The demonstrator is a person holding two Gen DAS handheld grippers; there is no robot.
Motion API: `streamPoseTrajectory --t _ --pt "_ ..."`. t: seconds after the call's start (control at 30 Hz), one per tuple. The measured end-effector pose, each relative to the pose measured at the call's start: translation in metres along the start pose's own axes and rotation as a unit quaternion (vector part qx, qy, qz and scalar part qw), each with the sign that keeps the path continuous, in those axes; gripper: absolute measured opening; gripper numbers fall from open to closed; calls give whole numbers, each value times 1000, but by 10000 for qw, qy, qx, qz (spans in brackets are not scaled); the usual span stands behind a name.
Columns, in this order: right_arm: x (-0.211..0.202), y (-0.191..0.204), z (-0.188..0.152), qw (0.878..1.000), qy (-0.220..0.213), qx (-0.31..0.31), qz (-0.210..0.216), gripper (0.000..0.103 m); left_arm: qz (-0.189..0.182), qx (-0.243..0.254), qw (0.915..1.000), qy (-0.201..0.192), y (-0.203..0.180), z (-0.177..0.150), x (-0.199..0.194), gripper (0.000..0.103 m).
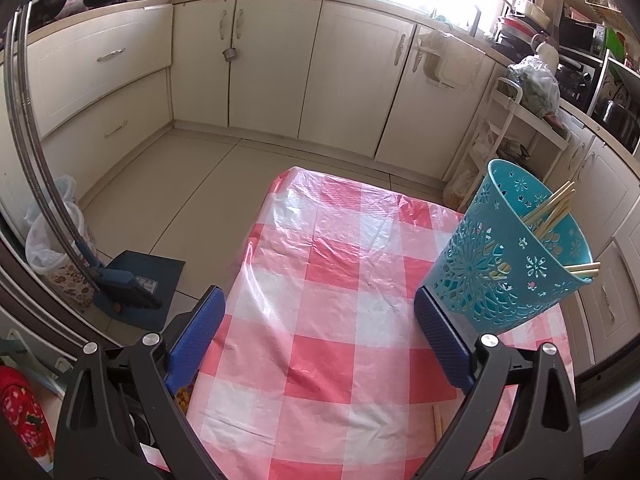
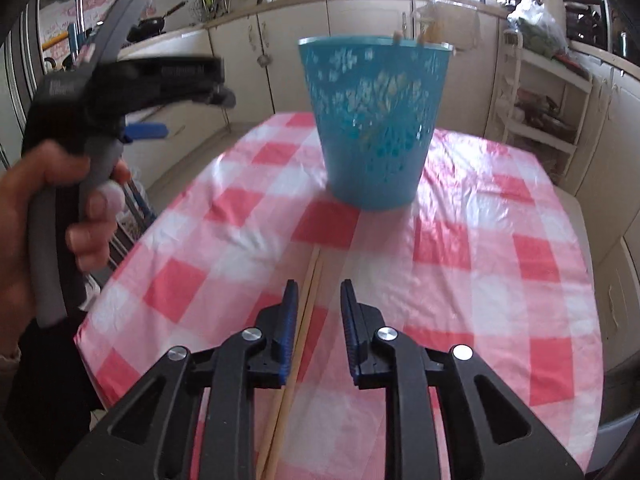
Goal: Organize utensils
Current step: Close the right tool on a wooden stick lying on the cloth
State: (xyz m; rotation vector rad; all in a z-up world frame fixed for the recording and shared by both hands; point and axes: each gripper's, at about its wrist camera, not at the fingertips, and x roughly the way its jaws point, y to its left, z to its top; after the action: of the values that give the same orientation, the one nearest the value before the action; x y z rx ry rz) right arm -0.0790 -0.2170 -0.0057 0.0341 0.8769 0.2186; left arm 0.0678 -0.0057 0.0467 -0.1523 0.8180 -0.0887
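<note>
Mostly done: several chopsticks point(image 1: 550, 212) stand in the blue basket point(image 1: 500, 264) on the table point(image 1: 320, 280), while one pair point(image 2: 304, 320) lies between the right gripper's point(image 2: 319, 300) parted fingers; left gripper point(image 1: 320, 312) is spread and empty.

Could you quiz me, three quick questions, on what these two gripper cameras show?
1. True or false: the teal basket already holds chopsticks.
2. Where do the loose chopsticks lie? A) on the floor B) on the checked tablecloth, between the right gripper fingers C) in the sink
3. Fill in: the left gripper jaws are wide ____.

Key: 1 true; 2 B; 3 open.
</note>
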Motion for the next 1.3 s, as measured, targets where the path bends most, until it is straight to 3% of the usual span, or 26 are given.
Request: streamPoseTrajectory --t 0.1,0.43,0.67,0.77,1.0,1.1,1.2,1.3 --pt "13 2 -14 9997 245 -9 -31 21 22 49 10000 9 -1 -1 1 92" --pt "28 2 -8 9996 266 -84 -103 21 34 104 9999 58 -3 -2 4 92" --pt "24 -24 -6 9989 239 86 -391 8 -15 334 9991 244 -8 -9 10 92" --pt "17 -52 -10 9974 233 422 -530 8 -165 793 9951 565 -24 -26 19 92" --pt "1 -82 -27 9959 36 811 -387 8 -605 1960 9726 1094 -79 -85 20 91" --pt "1 -85 -27 9955 -12 914 -254 8 -538 2068 9693 1214 -91 -101 22 87" --pt "0 -91 -27 9944 -32 1057 -94 8 -430 1934 9703 1391 -91 -112 25 76" --pt "1 -93 -25 9936 -28 1128 11 9 -356 1783 9728 1433 -88 -115 26 73"
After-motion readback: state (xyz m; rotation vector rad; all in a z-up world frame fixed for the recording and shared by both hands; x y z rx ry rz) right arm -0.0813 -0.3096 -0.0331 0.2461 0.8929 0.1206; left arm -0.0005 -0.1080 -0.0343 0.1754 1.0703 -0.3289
